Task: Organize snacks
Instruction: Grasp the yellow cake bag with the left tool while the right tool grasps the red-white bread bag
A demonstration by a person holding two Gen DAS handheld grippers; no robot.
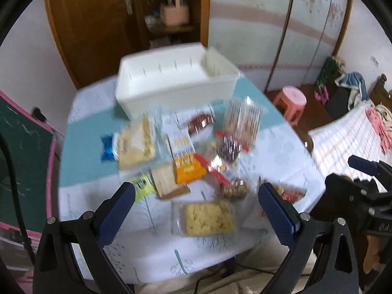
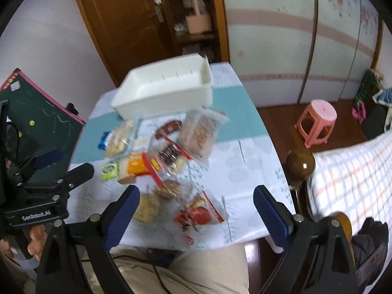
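Note:
A pile of wrapped snacks lies on a small table with a white and teal cloth (image 1: 80, 132). An empty white plastic bin (image 1: 171, 80) stands at the far end behind them, also in the right wrist view as the white bin (image 2: 166, 90). Nearest my left gripper (image 1: 196, 193) is a clear-wrapped yellow cake (image 1: 208, 218); an orange packet (image 1: 188, 166) and a pale biscuit pack (image 1: 137, 144) lie further off. My right gripper (image 2: 196, 196) hovers over a red packet (image 2: 198, 214). Both grippers are open and hold nothing. The frames are motion-blurred.
A green chalkboard with a pink frame (image 1: 22, 152) leans at the table's left. A pink stool (image 2: 316, 120) stands on the floor to the right, beside a bed with a checked cover (image 2: 352, 176) and a wooden bedpost (image 2: 300, 164). A wooden cabinet (image 1: 98, 24) is behind the table.

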